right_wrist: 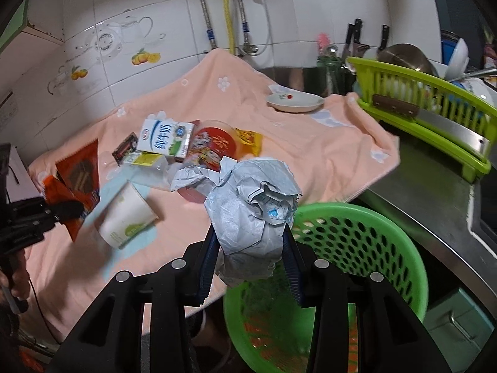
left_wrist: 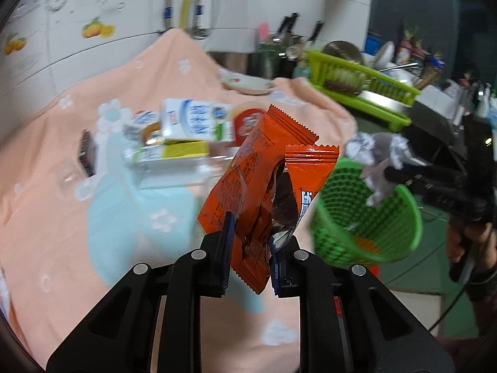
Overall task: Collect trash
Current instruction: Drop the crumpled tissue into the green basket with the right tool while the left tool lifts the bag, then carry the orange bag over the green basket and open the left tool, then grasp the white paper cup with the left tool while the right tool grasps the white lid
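Observation:
My left gripper is shut on an orange snack wrapper, held above the peach cloth; it also shows in the right wrist view. My right gripper is shut on a crumpled white paper wad, held over the near rim of the green mesh basket. In the left wrist view the basket is to the right, with the paper wad and right gripper above it. A milk carton, a paper cup, a red lid and small wrappers lie on the cloth.
A peach towel covers the counter. A white dish sits at its far edge. A green dish rack with bowls and pans stands at the right. Knives hang on the tiled wall. A steel counter edge runs beside the basket.

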